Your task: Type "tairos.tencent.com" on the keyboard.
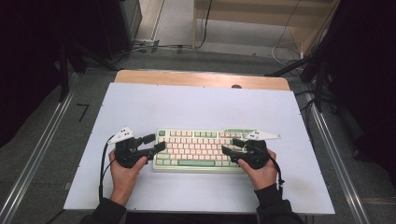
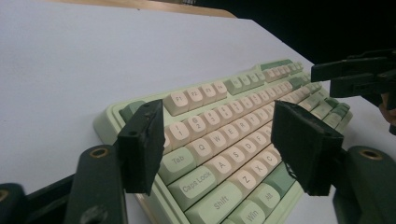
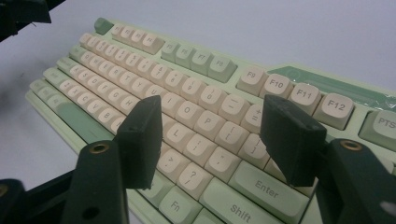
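Note:
A pale green keyboard [image 1: 196, 150] with cream and green keys lies on the white table top [image 1: 196, 107], a little in front of its middle. My left gripper [image 1: 156, 143] hovers at the keyboard's left end, jaws apart over the Tab and Caps Lock keys [image 2: 196, 179], nothing between them. My right gripper [image 1: 232, 146] stands open over the keyboard's right part, above the keys near Enter [image 3: 266, 186], and holds nothing. In the left gripper view the right gripper's black jaws [image 2: 355, 74] show at the far right.
The table's wooden far edge [image 1: 201, 78] borders a grey floor with cables [image 1: 154, 46]. Metal rails [image 1: 32, 158] run along both sides of the table. Dark stands [image 1: 322, 70] rise at the far right.

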`<state>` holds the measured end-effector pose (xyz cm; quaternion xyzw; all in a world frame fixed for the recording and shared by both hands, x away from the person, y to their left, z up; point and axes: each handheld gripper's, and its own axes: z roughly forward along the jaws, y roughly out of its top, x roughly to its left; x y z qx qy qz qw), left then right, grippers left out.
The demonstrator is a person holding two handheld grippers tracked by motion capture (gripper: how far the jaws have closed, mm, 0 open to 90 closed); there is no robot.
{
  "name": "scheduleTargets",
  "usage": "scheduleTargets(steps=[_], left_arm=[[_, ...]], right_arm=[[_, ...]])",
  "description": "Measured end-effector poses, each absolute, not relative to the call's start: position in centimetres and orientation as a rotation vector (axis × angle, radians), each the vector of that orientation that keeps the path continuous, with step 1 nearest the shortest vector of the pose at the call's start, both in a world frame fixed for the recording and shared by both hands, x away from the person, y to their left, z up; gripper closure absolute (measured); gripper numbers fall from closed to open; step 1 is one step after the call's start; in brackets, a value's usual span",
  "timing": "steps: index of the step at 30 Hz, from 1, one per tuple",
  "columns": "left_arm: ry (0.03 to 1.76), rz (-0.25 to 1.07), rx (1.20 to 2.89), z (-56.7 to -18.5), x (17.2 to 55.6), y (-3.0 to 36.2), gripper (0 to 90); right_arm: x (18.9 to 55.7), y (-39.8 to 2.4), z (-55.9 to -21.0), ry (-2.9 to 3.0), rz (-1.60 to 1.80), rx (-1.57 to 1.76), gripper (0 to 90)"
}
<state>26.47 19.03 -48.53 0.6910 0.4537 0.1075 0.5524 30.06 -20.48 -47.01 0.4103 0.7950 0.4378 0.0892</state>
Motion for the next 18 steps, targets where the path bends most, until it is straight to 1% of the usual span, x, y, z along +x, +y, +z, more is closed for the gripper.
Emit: scheduleTargets(steps=[4, 8, 12, 18], left_arm=[[1.094, 0.265, 1.635, -48.36, 26.52, 18.99, 24.6], [1.095, 0.231, 1.650, -48.57, 26.74, 18.78, 18.8], [1.088, 0.235, 1.651, -48.54, 26.72, 18.73, 16.6], [1.089, 0.244, 1.661, -48.58, 26.71, 18.69, 17.4]], right_arm=[[30.28, -20.69, -47.05, 2.372, 1.314, 1.251, 32.4], [30.54, -21.00, -47.08, 2.383, 1.338, 1.295, 29.7], [30.55, -21.09, -47.02, 2.377, 1.349, 1.298, 29.1], [30.48, -21.10, -46.96, 2.369, 1.343, 1.289, 29.2]])
